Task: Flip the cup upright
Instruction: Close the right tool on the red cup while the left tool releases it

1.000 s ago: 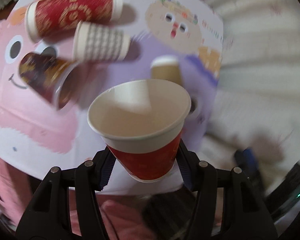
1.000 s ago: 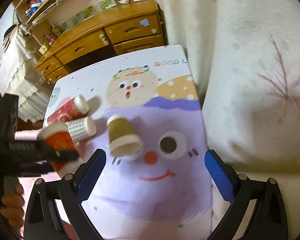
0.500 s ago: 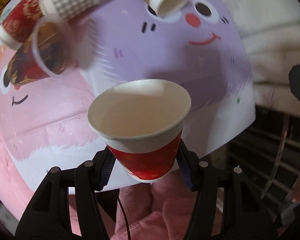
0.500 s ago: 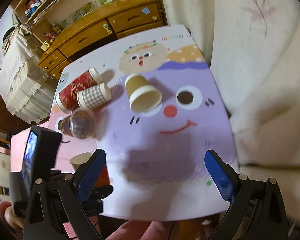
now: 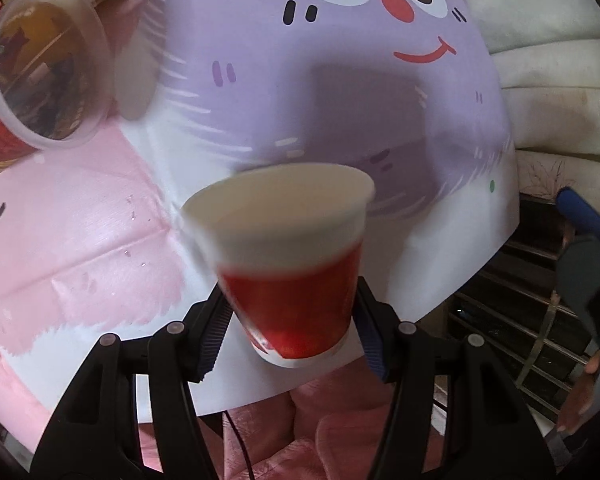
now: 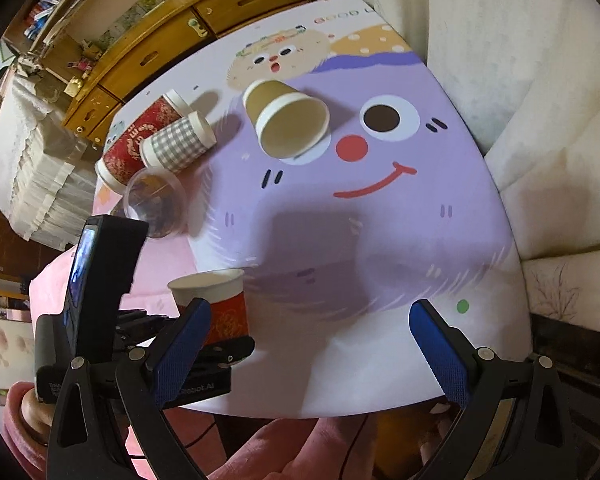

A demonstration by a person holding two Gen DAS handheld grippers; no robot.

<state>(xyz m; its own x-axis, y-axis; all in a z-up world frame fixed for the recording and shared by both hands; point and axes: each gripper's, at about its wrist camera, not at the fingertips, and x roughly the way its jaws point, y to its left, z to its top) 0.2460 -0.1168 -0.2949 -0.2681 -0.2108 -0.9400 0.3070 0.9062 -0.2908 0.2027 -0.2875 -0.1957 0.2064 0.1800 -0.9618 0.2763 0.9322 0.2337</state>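
Note:
My left gripper (image 5: pixel 290 326) is shut on a red paper cup (image 5: pixel 288 272) with a white rim, mouth up, at the table's near edge. The same cup (image 6: pixel 216 304) shows in the right wrist view, upright in the left gripper's jaws. My right gripper (image 6: pixel 312 352) is open and empty above the near edge of the table. A brown paper cup (image 6: pixel 286 120) lies on its side in the middle of the table, mouth towards me.
A red patterned cup (image 6: pixel 138 142), a checked cup (image 6: pixel 178 144) and a clear plastic cup (image 6: pixel 156 200) lie on their sides at the table's left. The cartoon-print table (image 6: pixel 380 220) borders a white sofa (image 6: pixel 520 60) on the right. Wooden drawers (image 6: pixel 204 28) stand behind.
My left gripper has carried the red cup down towards the table's near edge and the cup now looks blurred. My right gripper has moved nearer and lower over the table.

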